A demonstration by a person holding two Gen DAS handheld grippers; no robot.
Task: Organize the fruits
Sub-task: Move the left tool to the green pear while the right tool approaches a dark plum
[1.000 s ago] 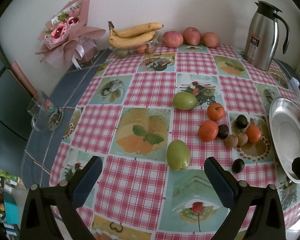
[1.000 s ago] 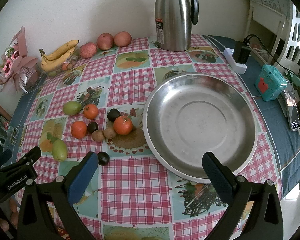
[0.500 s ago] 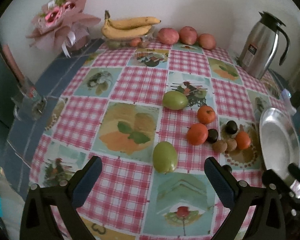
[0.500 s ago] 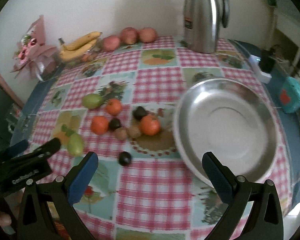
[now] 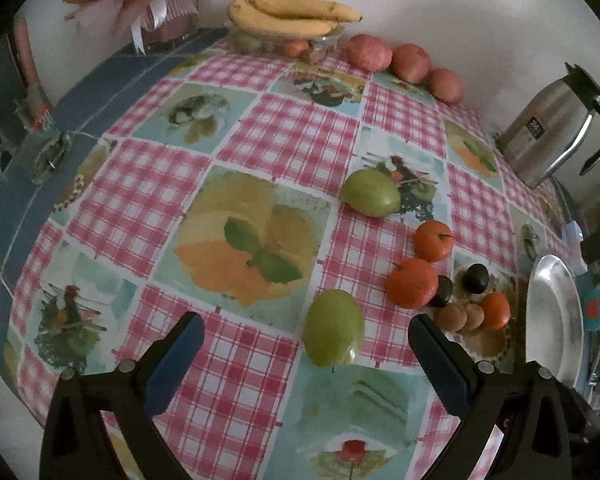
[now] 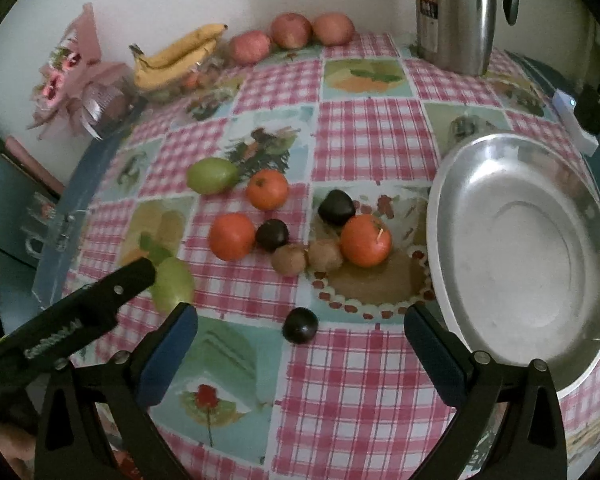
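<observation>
On the round table covered with a pink checked cloth (image 6: 364, 136), a wide shiny steel plate (image 6: 532, 240) lies empty at the right side. To its left the fruits lie well apart from it: a pale green oval mango (image 5: 334, 328), three orange mandarins (image 6: 366, 240) and small dark round plums (image 6: 300, 325). The left gripper (image 5: 302, 354) is spread wide around the near mango without touching it, and the right gripper (image 6: 300, 354), also wide open, holds nothing just before one plum.

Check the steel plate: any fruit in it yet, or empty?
Empty. The steel plate shows only bare metal across its whole basin; the oranges, dark fruits and green fruits all still lie on the tablecloth.
</observation>
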